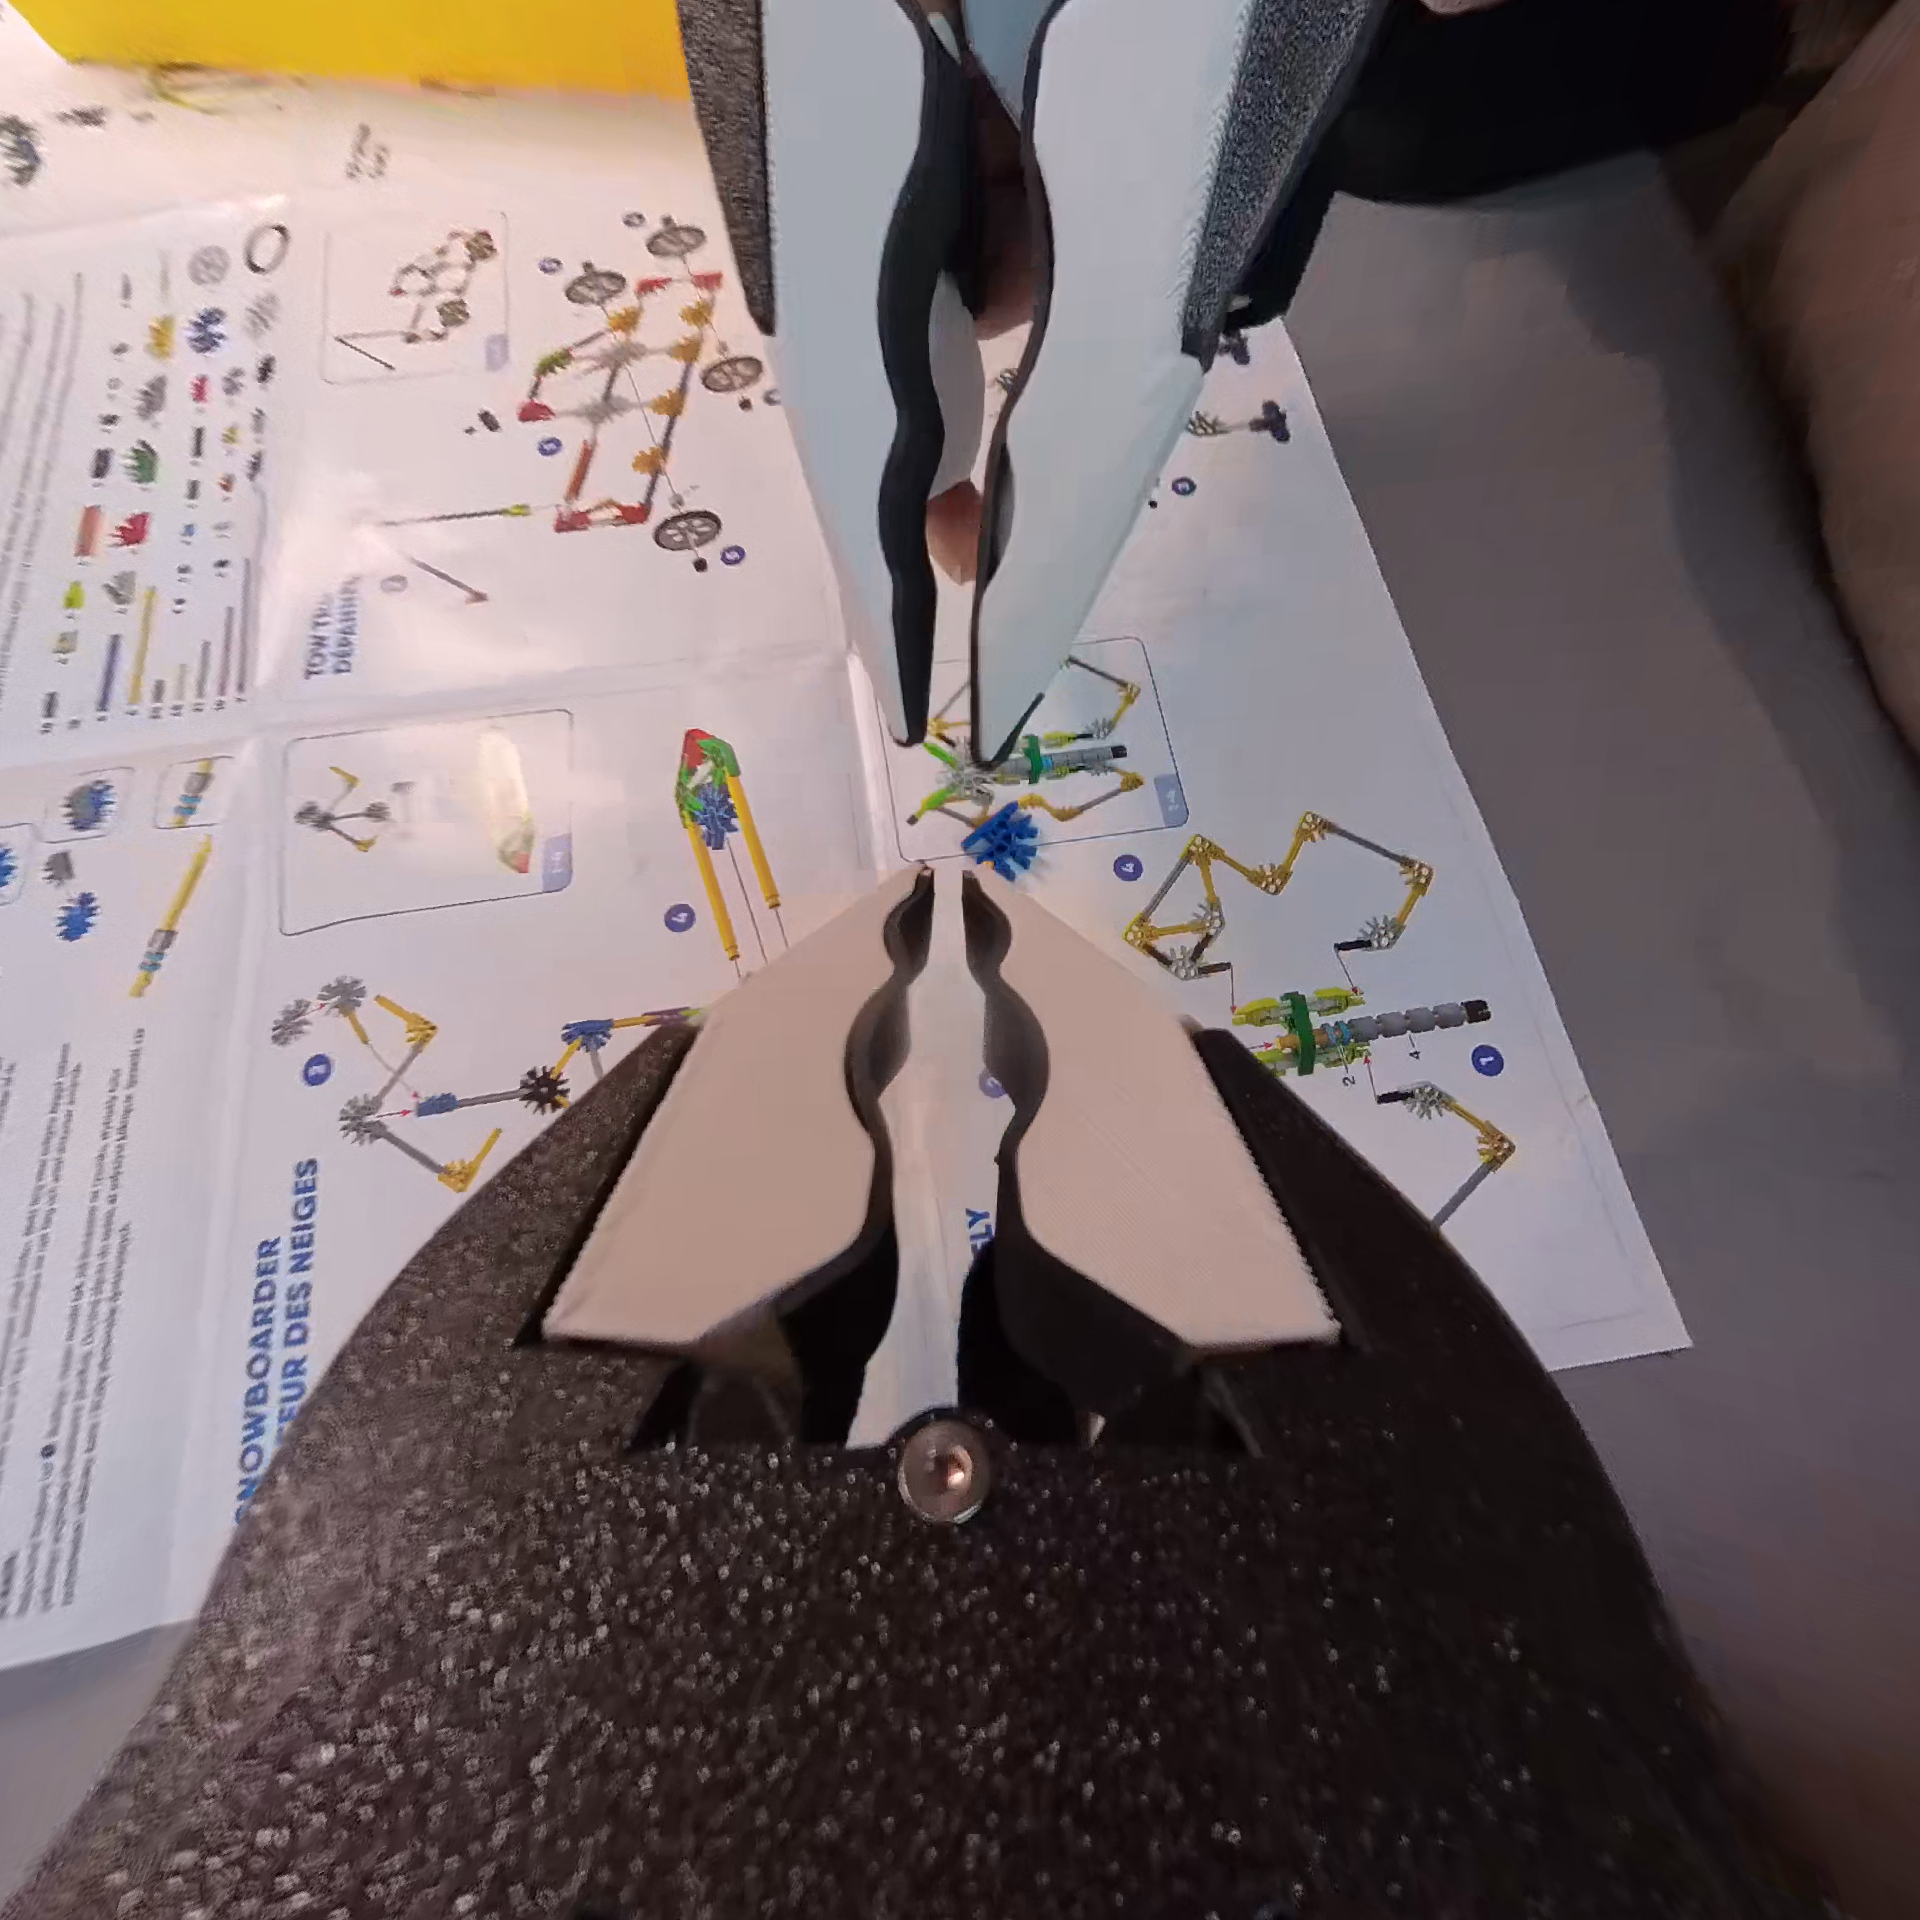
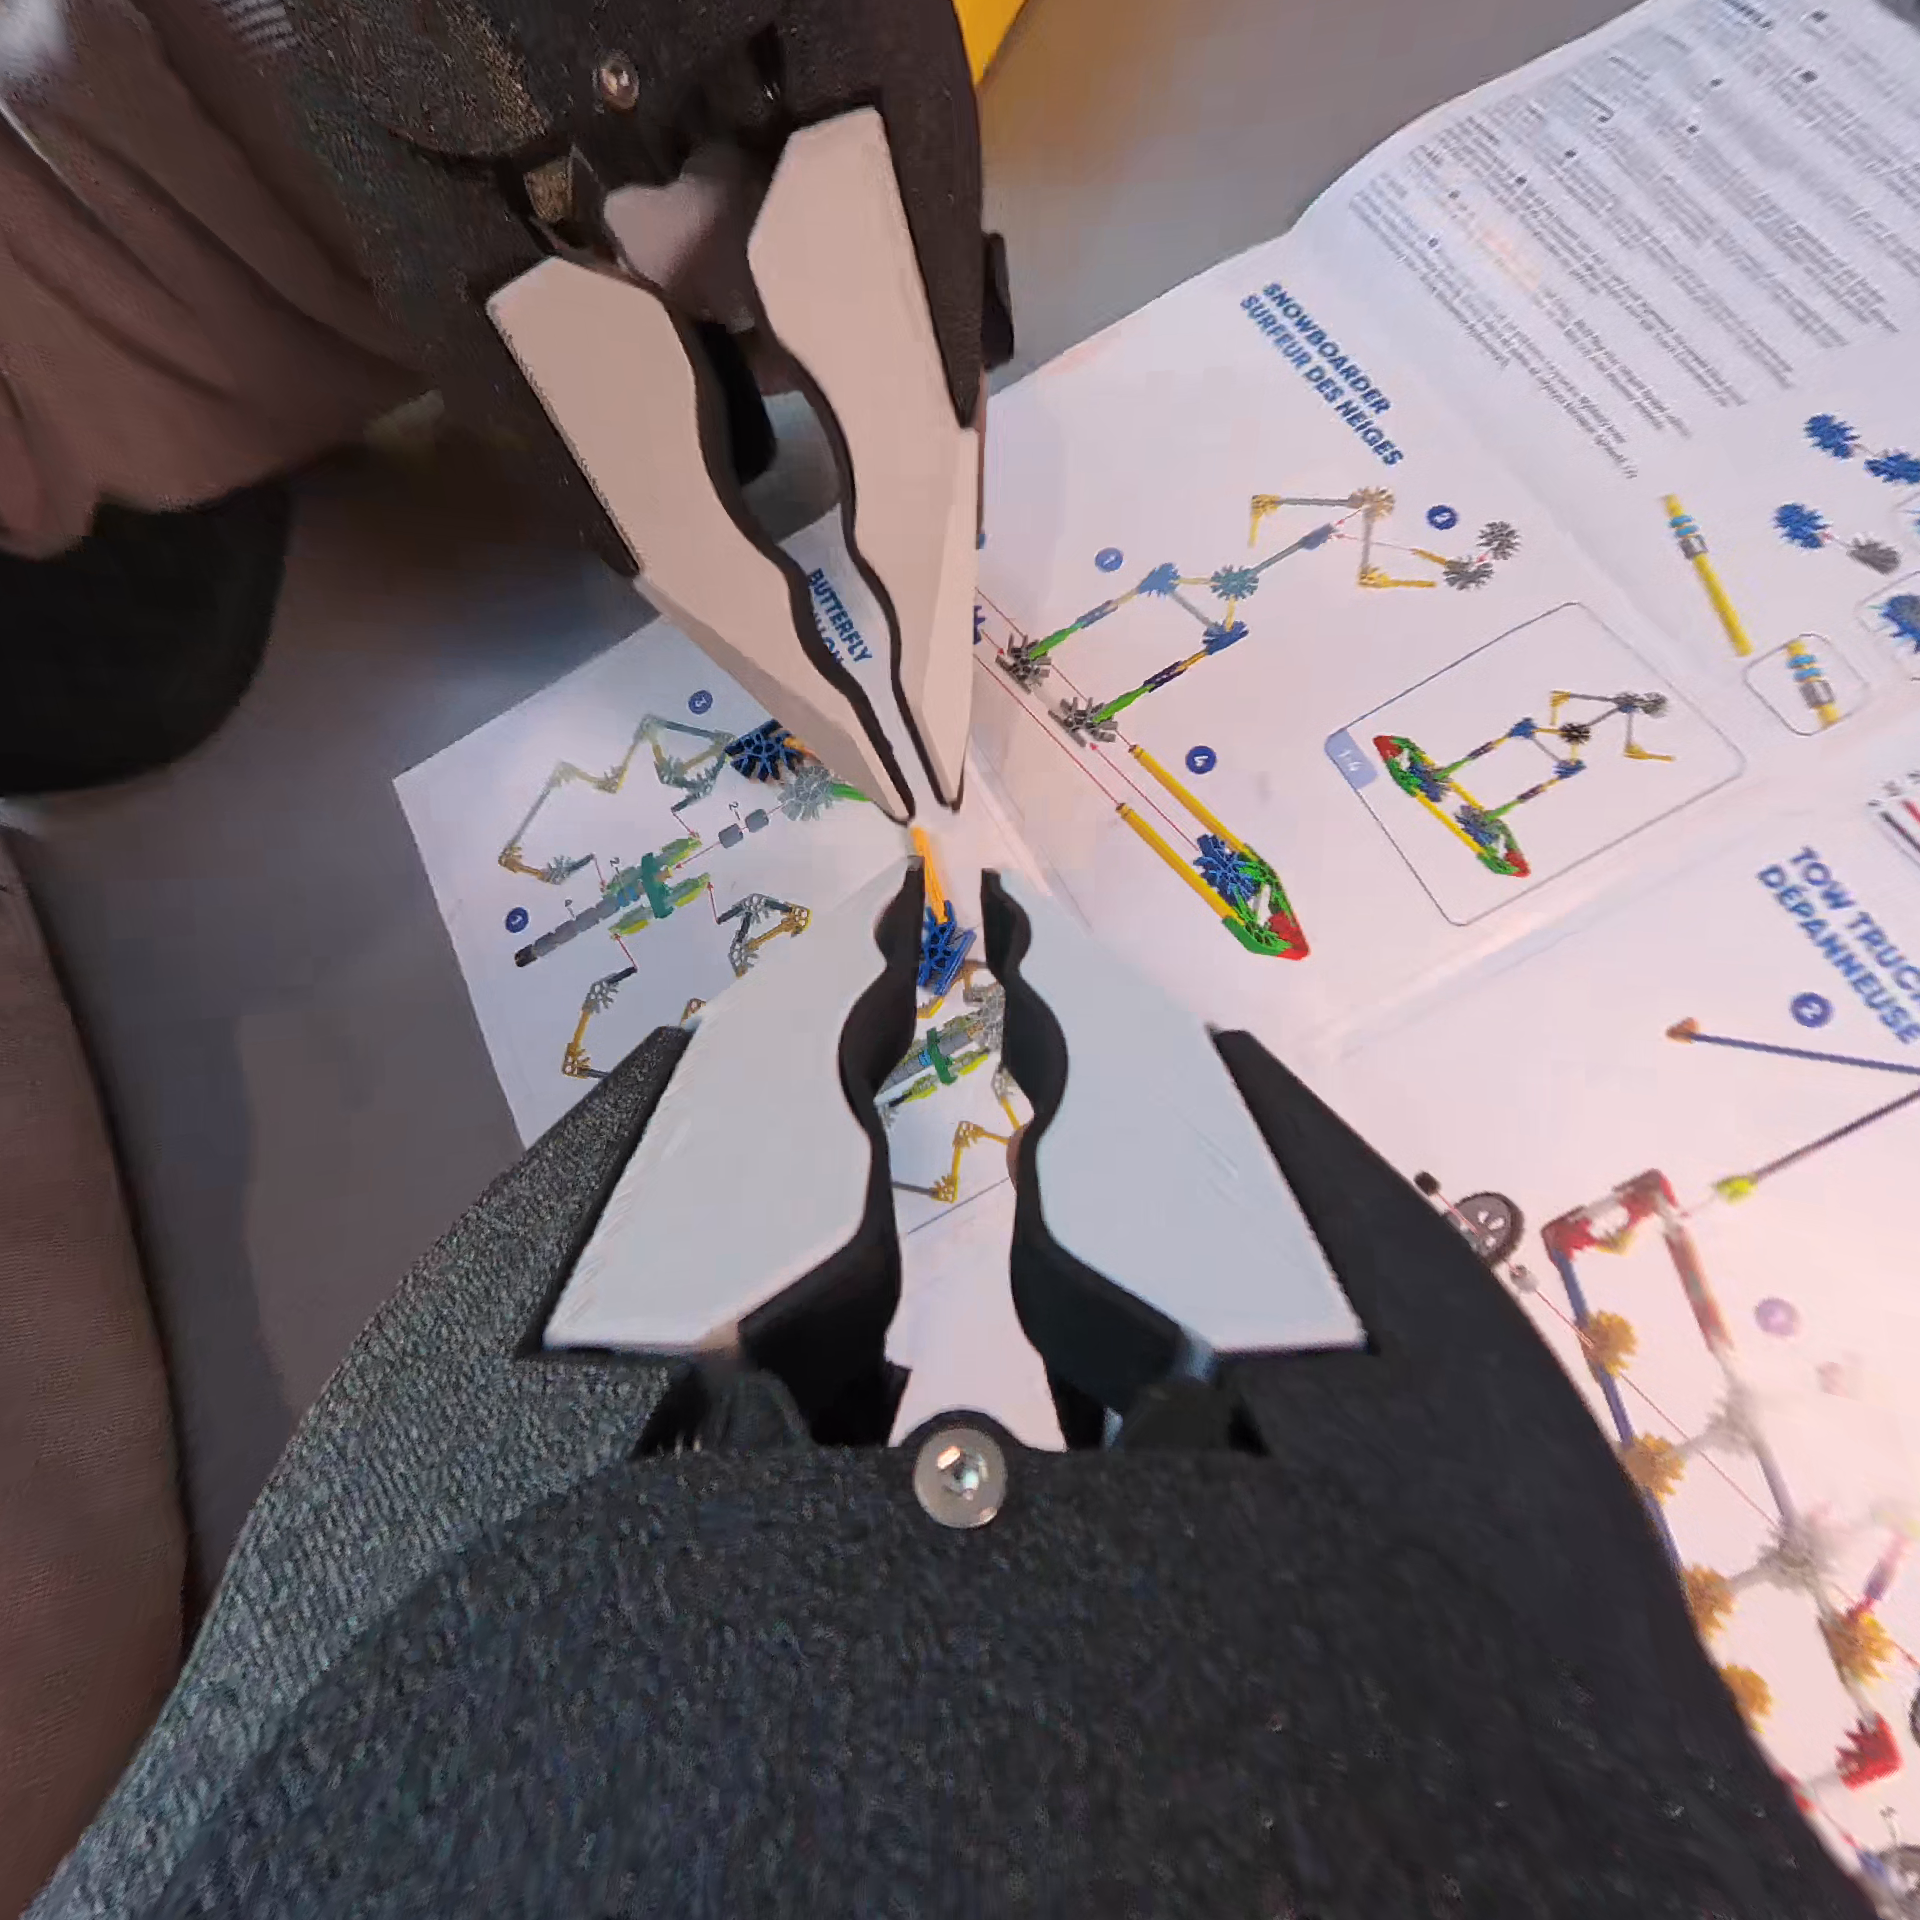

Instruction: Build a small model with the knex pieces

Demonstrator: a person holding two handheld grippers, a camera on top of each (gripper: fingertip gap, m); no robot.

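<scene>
- My left gripper [image 1: 945,881] has its fingers [image 1: 790,1122] drawn in to a narrow slit. The sheet's paper shows through the gap and nothing is gripped between them.
- Its tips hang just over a large folded instruction sheet [image 1: 499,644] printed with coloured diagrams of rod-and-connector models. The sheet lies flat on the grey worktop [image 1: 1558,520].
- A small blue toothed connector [image 1: 1003,836] sits on the sheet just beside my left tips, on their right. It lies at the lower edge of a framed diagram, and from the left wrist view I cannot say whether the tips touch it.
- My right gripper [image 2: 951,883] comes in from the opposite side, so the two pairs of tips nearly meet nose to nose over the same framed diagram.
- The right fingers [image 2: 748,1174] stand a little wider apart than the left ones. In the gap I see a blue connector shape with a yellow rod [image 2: 928,878] running out past the tips. I cannot tell whether that is a real piece being pinched or only print on the sheet below.
- In the right wrist view a blue connector also shows close beside the left gripper's tips.
- A hand [image 2: 114,353] wraps the left gripper's handle.
- A yellow object [image 1: 364,42] lies at the far edge of the sheet, too blurred to identify.
</scene>
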